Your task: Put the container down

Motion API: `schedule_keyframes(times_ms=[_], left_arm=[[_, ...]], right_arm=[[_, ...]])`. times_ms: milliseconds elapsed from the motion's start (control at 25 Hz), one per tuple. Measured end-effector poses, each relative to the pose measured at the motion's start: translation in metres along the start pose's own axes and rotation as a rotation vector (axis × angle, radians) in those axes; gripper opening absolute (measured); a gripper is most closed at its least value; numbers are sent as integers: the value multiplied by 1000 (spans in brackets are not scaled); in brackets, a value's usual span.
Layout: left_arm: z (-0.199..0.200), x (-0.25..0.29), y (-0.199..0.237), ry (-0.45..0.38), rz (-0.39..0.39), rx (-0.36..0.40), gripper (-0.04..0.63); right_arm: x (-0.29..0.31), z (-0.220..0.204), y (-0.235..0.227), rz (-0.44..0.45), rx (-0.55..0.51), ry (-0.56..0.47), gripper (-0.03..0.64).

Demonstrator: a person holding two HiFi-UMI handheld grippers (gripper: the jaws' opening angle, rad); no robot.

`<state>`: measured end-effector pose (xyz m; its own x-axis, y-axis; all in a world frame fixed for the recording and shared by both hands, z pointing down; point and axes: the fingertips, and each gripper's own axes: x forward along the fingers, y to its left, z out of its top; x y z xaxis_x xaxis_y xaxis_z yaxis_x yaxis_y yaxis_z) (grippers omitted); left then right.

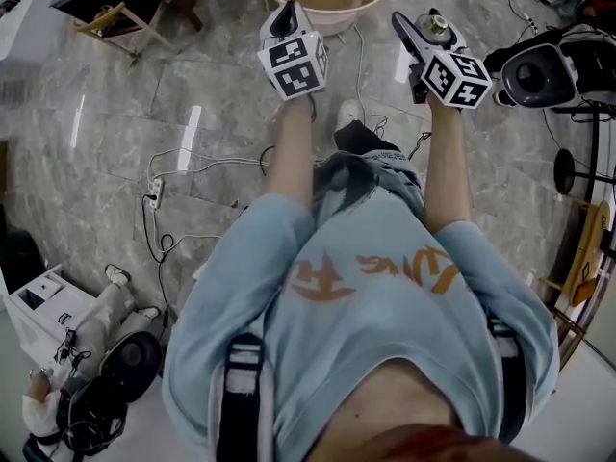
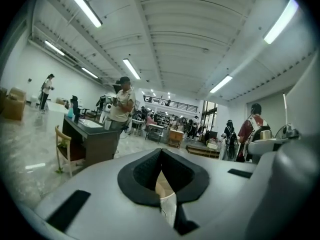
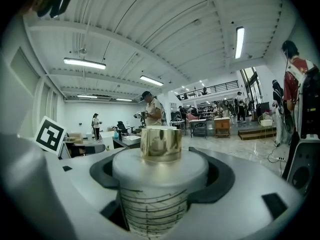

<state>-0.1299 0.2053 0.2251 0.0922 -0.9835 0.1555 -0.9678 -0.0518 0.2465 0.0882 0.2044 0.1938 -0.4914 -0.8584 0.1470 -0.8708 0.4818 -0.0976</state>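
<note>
Bright, even indoor light from ceiling strip lights [image 2: 85, 6], which lay pale glare streaks on the polished floor [image 1: 191, 135]; shadows soft and faint. Both gripper views fisheye hard: black corners, bowed ceiling lines, nearest surfaces blurred. Gold cap [image 3: 160, 144] of the container [image 3: 152, 204] mirrors the hall, slightly soft.

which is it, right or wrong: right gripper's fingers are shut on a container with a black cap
Wrong only on colour: the cap is gold, not black. The right gripper view shows the right gripper with fingers shut on the container.
</note>
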Motion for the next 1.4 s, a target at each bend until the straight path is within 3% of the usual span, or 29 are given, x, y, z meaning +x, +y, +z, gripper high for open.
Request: schedule_keyframes(times_ms=[160, 320, 440, 600, 1040, 1280, 1400], left_arm=[[4, 23, -11, 3, -38, 45, 26], [10, 67, -4, 7, -25, 101, 26], [22, 106, 9, 10, 11, 94, 26], [27, 166, -6, 20, -7, 95, 26], [-20, 355, -46, 162, 9, 85, 26], [-15, 388, -45, 202, 28, 92, 26], [-25, 397, -27, 239, 51, 77, 26]], right_arm=[[26, 3, -11, 12, 20, -18, 364], [66, 1, -29, 38, 56, -34, 364], [92, 10, -60, 38, 125, -74, 364], [138, 30, -106, 39, 122, -89, 363], [296, -2, -239, 83, 143, 68, 359], [345, 1, -249, 139, 128, 110, 357], [367, -21, -239, 158, 118, 160, 357]])
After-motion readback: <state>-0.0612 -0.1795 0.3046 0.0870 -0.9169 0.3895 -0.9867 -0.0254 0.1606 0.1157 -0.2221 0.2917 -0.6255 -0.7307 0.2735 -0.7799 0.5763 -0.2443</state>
